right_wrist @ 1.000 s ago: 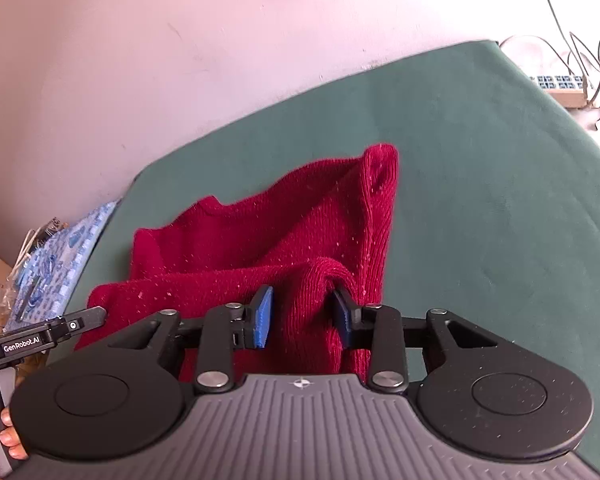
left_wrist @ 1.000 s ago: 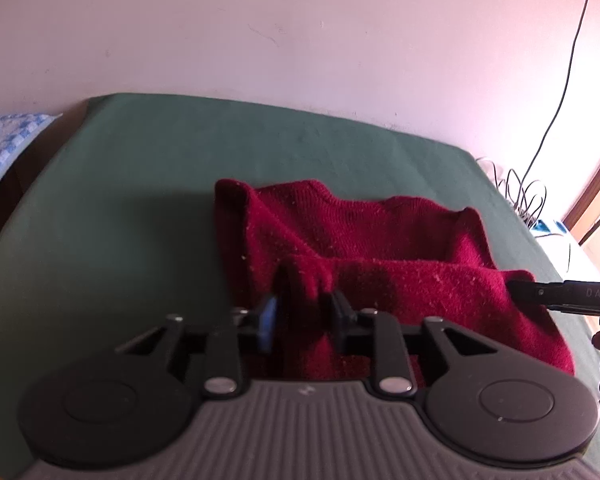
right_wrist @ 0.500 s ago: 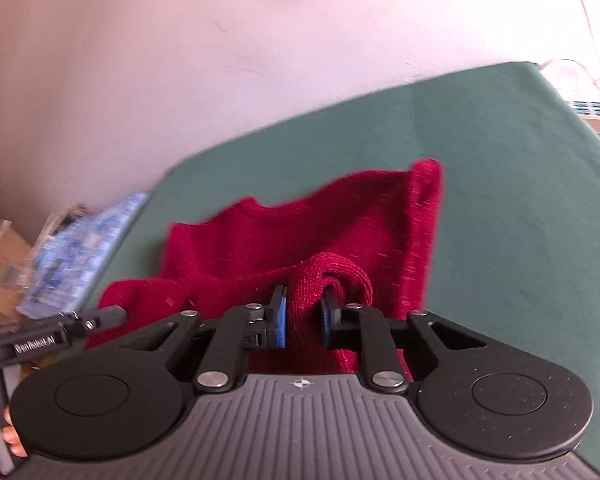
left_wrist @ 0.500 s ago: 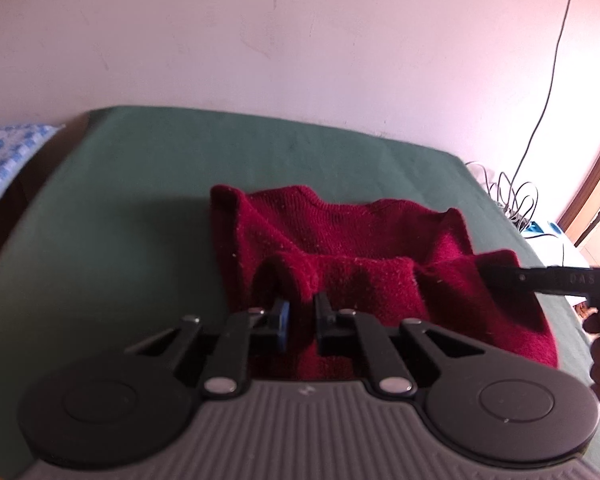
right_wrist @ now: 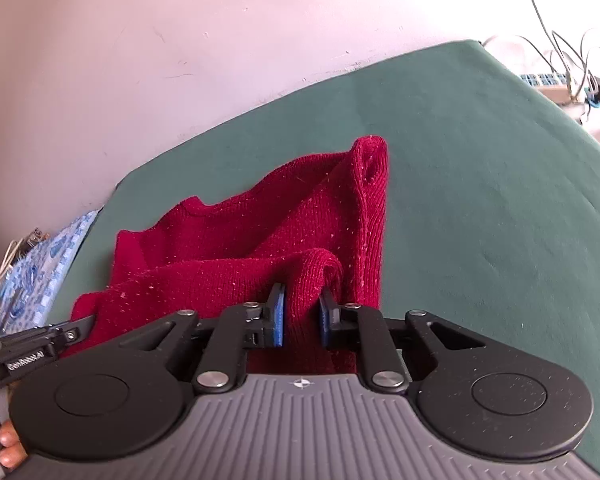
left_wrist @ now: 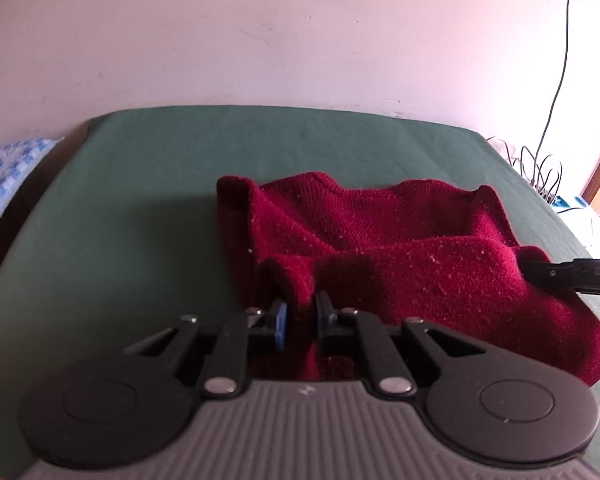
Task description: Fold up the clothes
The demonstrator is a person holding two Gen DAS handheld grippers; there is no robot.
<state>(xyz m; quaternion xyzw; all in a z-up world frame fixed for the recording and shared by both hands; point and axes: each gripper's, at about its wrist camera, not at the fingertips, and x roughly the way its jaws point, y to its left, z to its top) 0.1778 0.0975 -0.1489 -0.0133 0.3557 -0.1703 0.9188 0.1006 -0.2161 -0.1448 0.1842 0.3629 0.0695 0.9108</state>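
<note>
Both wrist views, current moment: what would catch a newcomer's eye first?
The dark red knitted sweater stands out, bunched in the middle of the dark green cloth-covered surface against a pale wall. Each black two-finger gripper is clamped on a raised fold of its near edge: the left gripper at one end, the right gripper at the other. Loose cables trail beyond the surface's far right corner.

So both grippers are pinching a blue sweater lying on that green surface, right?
Not quite: the sweater is dark red, not blue, as the right wrist view shows. The left gripper and right gripper do pinch it on the green surface.
</note>
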